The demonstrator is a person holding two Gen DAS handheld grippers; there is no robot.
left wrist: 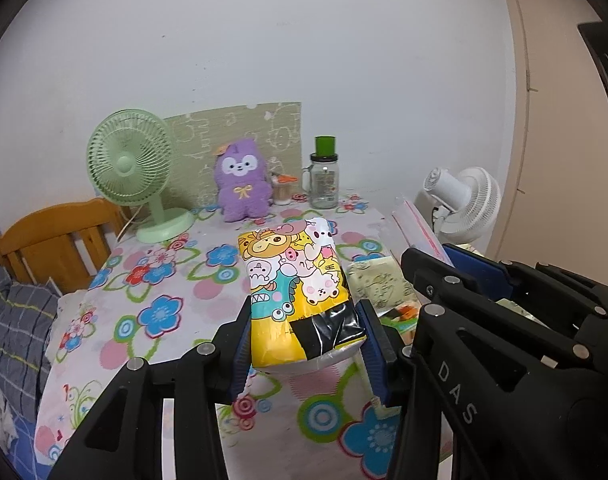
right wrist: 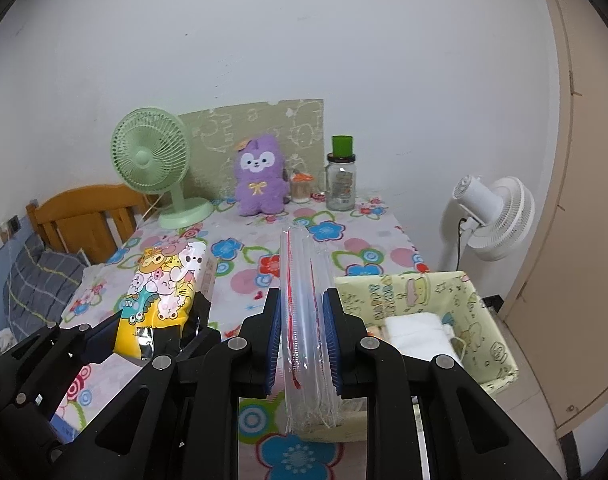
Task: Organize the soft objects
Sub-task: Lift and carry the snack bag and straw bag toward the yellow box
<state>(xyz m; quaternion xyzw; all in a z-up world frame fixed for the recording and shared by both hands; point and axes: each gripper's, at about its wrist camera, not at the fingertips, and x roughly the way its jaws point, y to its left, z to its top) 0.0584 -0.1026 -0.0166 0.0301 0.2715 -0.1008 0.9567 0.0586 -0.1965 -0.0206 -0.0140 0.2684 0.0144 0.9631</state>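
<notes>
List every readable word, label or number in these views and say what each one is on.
"DAS": on the arm of the right gripper, seen in the left wrist view.
"HAPPY BIRTHDAY", likely: on the yellow fabric basket; partly blurred.
Label on the glass jar: too small to read.
Print on the cartoon tissue pack held by the left gripper: no legible words.

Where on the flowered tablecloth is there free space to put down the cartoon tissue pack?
Free: the middle cloth between the cartoon-printed tissue pack in the left gripper and the clear zip bag in the right gripper. Crowded: the back edge, with green desk fan, purple plush toy and glass jar. The yellow fabric basket fills the right.
</notes>
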